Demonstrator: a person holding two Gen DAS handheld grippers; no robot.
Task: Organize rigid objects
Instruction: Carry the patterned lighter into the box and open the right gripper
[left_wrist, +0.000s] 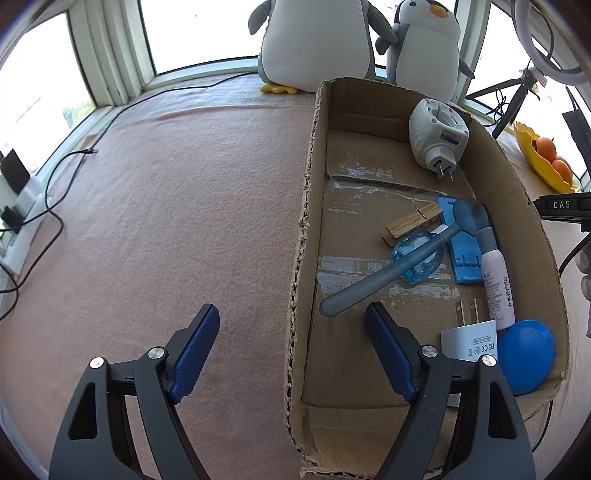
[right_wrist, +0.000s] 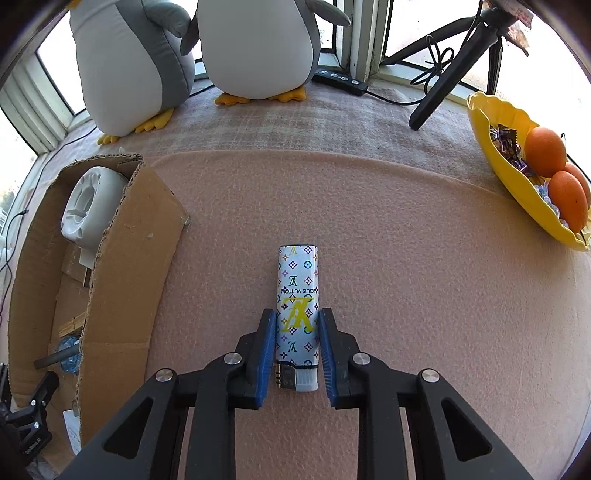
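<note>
A patterned white lighter (right_wrist: 297, 302) lies on the pink felt. My right gripper (right_wrist: 297, 317) is shut on it, one blue pad against each side. The cardboard box (left_wrist: 314, 155) holds a white plug-in device (left_wrist: 437, 134), a wooden clothespin (left_wrist: 413, 223), a grey spoon-like tool (left_wrist: 388, 273), a clear blue piece (left_wrist: 417, 258), a blue stand (left_wrist: 461, 247), a white tube (left_wrist: 496, 284), a white charger (left_wrist: 469, 339) and a blue disc (left_wrist: 526, 354). My left gripper (left_wrist: 291, 317) is open and empty, straddling the box's left wall. The box also shows at the left of the right wrist view (right_wrist: 125, 251).
Two plush penguins (right_wrist: 258, 48) stand at the back by the window. A yellow bowl (right_wrist: 495, 162) with oranges (right_wrist: 545, 147) sits at the right. A tripod leg (right_wrist: 443, 85) and a black cable (left_wrist: 66, 162) lie on the felt. A power strip (left_wrist: 22, 206) is at the far left.
</note>
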